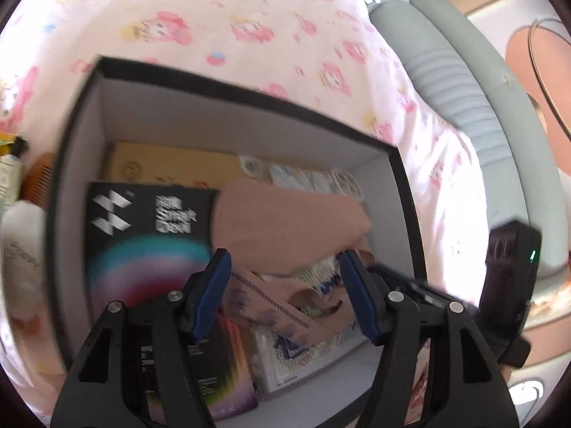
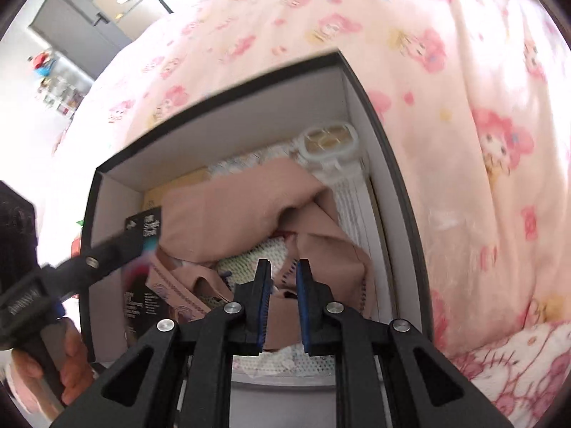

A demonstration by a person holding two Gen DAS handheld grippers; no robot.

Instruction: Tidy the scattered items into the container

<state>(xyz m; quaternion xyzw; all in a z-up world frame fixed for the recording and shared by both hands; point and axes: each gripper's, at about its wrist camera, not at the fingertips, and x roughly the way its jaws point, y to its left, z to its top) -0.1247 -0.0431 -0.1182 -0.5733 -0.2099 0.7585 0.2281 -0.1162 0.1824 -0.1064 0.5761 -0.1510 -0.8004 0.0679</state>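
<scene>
The black-rimmed, white-walled rectangular cardboard box [image 1: 82,135] sits on a bed covered with a pink cartoon-print sheet [image 1: 249,28]. Both tools hang over its open top, pointing steeply down into it.

In the left wrist view, the left hand-held gripper [image 1: 283,267] has its blue-padded jaws spread wide apart with nothing pressed between them. The folded beige-pink cloth garment [image 1: 285,224] lies in the box just beyond the tips, toward 12 o'clock, and its patterned strap [image 1: 271,306] runs loosely through the gap below. A black carton with a rainbow-coloured disc print [image 1: 142,246] lies at 9 o'clock of the jaws, a flat yellow carton [image 1: 171,164] at 11 o'clock against the far wall, and a white mesh pouch [image 1: 321,342] at 5 o'clock under the garment.

In the right wrist view, the right hand-held gripper [image 2: 283,267] has its jaws drawn close, a narrow slit left between the pads. The garment fills the box from 10 to 1 o'clock and a fold of it shows in the slit; whether the pads pinch it cannot be told. A white plastic strap-like piece with a rounded head [image 2: 328,139] lies at 1 o'clock along the right wall.

Outside the box, at 9 o'clock in the left view, a brown wooden comb [image 1: 39,178] and a pale tube [image 1: 10,174] rest on the sheet.
</scene>
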